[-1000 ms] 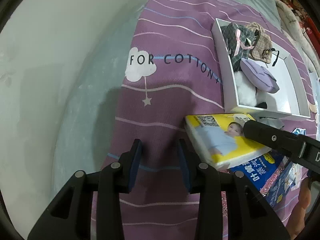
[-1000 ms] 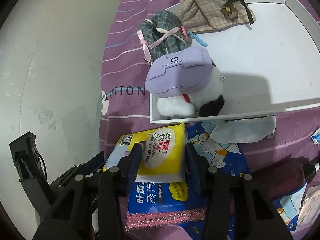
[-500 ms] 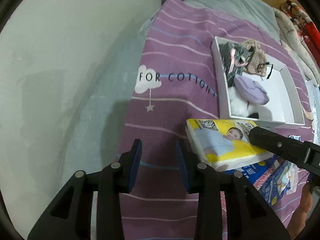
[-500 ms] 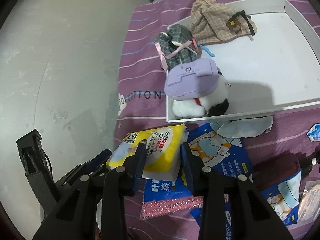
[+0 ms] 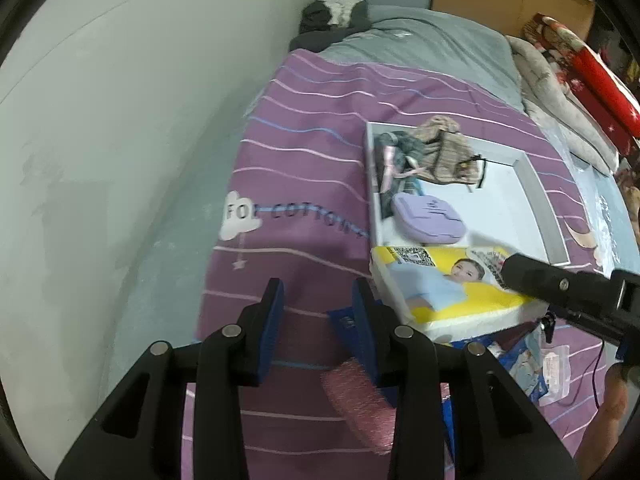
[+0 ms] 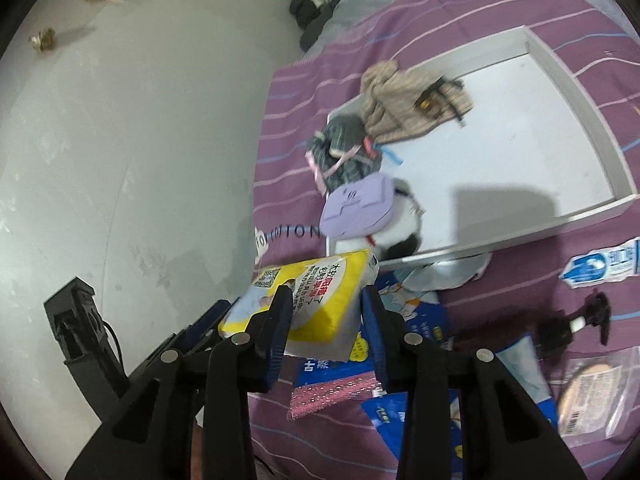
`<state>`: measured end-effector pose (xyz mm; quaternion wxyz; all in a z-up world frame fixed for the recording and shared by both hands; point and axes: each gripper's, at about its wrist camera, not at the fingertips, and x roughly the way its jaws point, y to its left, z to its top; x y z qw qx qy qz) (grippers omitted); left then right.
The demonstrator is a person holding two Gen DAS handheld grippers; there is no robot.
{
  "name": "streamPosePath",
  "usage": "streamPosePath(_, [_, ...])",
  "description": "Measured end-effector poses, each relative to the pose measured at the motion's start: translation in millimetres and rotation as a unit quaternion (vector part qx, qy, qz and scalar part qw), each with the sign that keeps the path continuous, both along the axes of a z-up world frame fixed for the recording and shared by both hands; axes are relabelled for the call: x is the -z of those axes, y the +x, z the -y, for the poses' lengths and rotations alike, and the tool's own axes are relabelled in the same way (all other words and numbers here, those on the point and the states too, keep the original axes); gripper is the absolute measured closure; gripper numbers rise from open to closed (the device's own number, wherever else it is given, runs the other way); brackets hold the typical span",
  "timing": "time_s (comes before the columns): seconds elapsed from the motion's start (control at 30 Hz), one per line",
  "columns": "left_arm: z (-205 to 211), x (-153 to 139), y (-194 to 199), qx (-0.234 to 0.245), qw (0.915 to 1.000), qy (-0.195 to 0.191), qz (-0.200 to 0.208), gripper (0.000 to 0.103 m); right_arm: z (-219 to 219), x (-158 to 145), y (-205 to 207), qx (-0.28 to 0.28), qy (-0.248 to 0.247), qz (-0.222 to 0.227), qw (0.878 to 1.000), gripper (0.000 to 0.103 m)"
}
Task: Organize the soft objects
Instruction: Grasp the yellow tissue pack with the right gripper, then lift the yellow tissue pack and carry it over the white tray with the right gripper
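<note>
— How do your claws sit over the bed (image 5: 320, 152)?
— Both tilt downward. My right claw (image 6: 326, 316) has just been closing and grips the yellow pack (image 6: 320, 292) above the bed, long axis toward the white tray (image 6: 580, 120). My left claw (image 5: 316, 320) gapes empty.

Moderately dim, cool indoor light from overhead. Hard dark shadow cast across the floor of the shallow white rectangular tray (image 6: 560, 152) ahead of the right tool; softer shadow on the pale grey wall (image 5: 80, 184) to the left of the left tool. Strong fisheye bending, with black vignette at every corner. Motion smear on the purple striped bedsheet (image 5: 304, 168) lettering and on the small gold wall ornaments (image 6: 44, 38). No strong glare.
</note>
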<state>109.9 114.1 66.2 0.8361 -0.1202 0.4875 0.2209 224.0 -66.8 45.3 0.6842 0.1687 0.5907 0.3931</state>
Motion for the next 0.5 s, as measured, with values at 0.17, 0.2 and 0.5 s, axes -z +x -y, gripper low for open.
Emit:
streamPosePath(0.17, [11, 2, 12, 0.018, 0.9998, -0.002, 0.007, 0.067, 20, -2, 7, 0.024, 0.011, 0.009, 1.000, 0.081])
streamPosePath(0.2, [13, 2, 13, 0.020, 0.9997, -0.003, 0.009, 0.067, 23, -2, 8, 0.029, 0.015, 0.008, 0.999, 0.083])
streamPosePath(0.5, [27, 3, 21, 0.038, 0.9990, -0.008, 0.021, 0.067, 49, -6, 17, 0.061, 0.069, 0.008, 0.996, 0.087])
